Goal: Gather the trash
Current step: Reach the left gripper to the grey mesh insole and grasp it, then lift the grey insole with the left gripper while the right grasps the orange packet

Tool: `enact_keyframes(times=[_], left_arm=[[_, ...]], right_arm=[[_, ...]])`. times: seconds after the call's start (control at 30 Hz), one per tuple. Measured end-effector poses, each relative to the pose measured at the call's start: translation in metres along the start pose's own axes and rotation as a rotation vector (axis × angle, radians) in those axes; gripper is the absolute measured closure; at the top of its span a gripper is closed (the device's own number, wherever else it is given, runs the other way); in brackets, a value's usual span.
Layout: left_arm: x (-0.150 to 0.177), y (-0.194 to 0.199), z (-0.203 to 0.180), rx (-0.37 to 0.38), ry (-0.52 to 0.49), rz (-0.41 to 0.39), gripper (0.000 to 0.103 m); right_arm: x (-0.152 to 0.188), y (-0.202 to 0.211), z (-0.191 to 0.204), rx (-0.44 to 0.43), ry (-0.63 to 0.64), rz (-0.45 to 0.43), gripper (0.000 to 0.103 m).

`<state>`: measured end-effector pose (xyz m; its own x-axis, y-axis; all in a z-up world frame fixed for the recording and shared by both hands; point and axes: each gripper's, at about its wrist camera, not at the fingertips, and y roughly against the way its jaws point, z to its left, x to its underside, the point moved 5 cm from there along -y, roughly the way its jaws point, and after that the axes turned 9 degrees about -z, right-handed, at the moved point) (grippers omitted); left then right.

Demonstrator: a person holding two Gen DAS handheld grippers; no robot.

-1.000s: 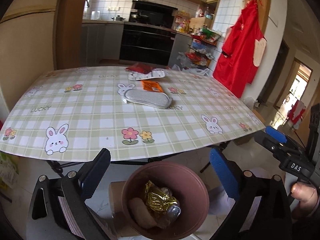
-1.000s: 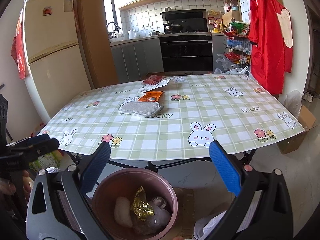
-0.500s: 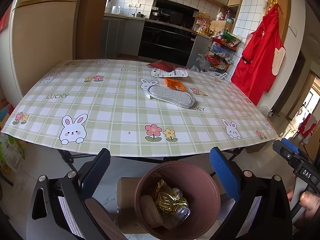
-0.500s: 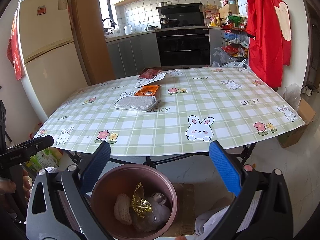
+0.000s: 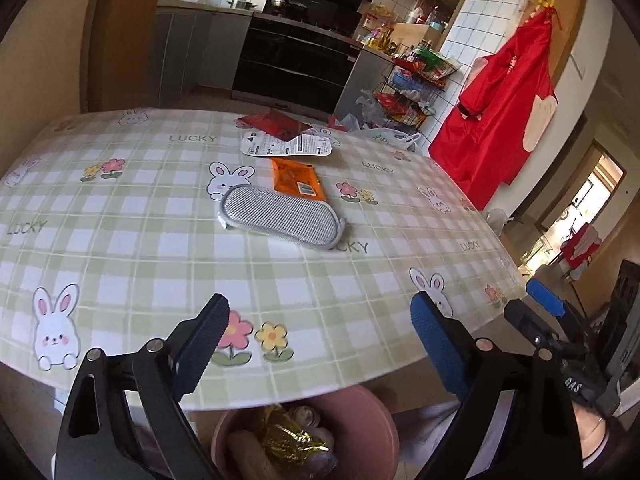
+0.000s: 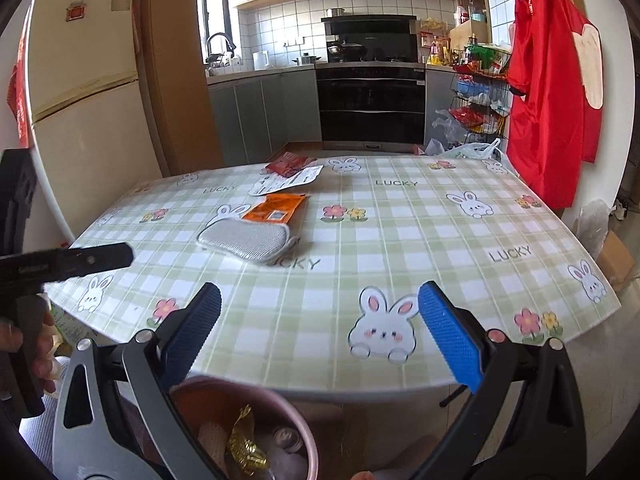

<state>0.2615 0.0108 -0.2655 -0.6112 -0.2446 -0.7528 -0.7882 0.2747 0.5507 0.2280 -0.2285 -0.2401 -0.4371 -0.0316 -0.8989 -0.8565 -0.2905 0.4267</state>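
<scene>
Both grippers [image 5: 320, 344] [image 6: 320, 336] now over table edge [image 5: 360, 380], closer to wrappers [image 5: 296, 178].

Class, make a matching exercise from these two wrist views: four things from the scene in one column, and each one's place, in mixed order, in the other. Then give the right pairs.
Things:
1. grey pad
2. orange packet
3. red packet
4. gold foil wrapper

Places:
A. inside the pink bin
B. farthest back on the table
C. nearest of the table items
D. just behind the grey pad

Pairs: 1-C, 2-D, 3-B, 4-A
</scene>
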Motion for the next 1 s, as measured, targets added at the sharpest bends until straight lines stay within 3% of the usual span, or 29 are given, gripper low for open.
enact_keyframes(times=[0.17,0.23,0.53,1.0], left_arm=[[-0.022,-0.069,0.021,-0.009,0.223,0.048,0.042],[-0.025,-0.088,0.030,-0.012,0.282,0.059,0.046],[-0.010,-0.137,0.053,-0.098,0.398,0.080,0.053],[-0.014,-0.160,0.080,-0.092,0.537,0.005,0.059]], right_arm=[[-0.010,-0.031,-0.026,0.022,-0.028,0.005,0.006],[-0.011,-0.043,-0.037,0.042,-0.033,0.014,0.006],[-0.011,-0.074,-0.068,0.084,-0.050,0.049,0.006],[-0.010,-0.091,-0.063,0.085,0.003,0.073,0.006]])
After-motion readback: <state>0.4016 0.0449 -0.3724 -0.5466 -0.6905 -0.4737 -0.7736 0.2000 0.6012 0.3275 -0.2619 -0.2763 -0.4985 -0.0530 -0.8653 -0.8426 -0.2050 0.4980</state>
